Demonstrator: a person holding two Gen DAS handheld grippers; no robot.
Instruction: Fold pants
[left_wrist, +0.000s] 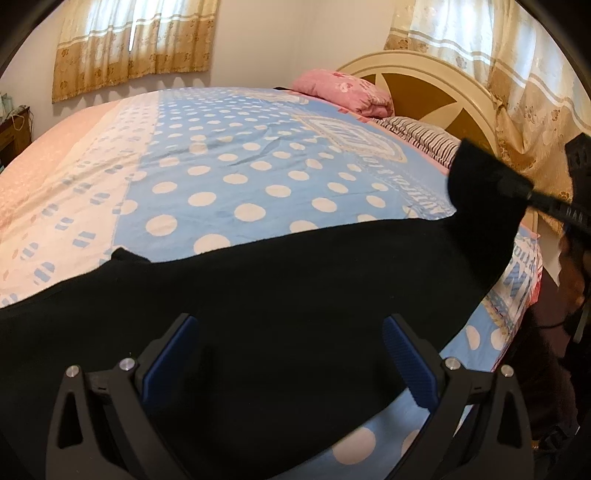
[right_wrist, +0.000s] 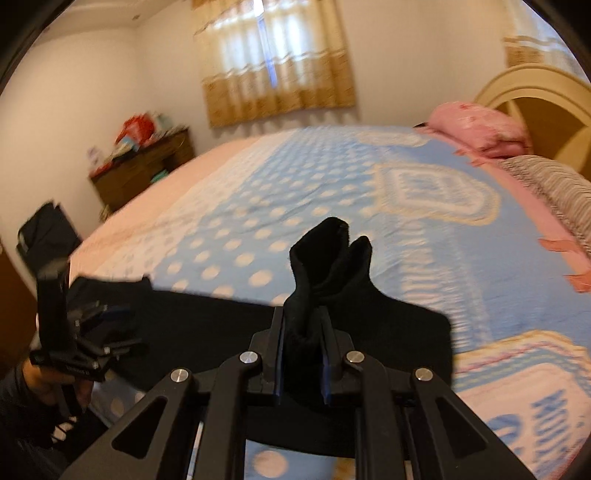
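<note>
Black pants (left_wrist: 280, 280) lie across the near edge of the bed (left_wrist: 229, 173), on its blue sheet with white dots. My left gripper (left_wrist: 291, 354) is open, its blue pads wide apart just above the pants, holding nothing. My right gripper (right_wrist: 302, 350) is shut on a bunched corner of the pants (right_wrist: 325, 258) and lifts it off the bed. In the left wrist view that lifted corner (left_wrist: 480, 206) hangs from the right gripper (left_wrist: 528, 194) at the right. In the right wrist view the left gripper (right_wrist: 110, 325) shows at the far left over the pants.
A pink folded quilt (left_wrist: 343, 90) and a striped pillow (left_wrist: 417, 136) lie by the cream headboard (left_wrist: 436, 92). A wooden dresser (right_wrist: 144, 170) with clutter stands by the far wall. Curtains (right_wrist: 273, 59) cover the windows.
</note>
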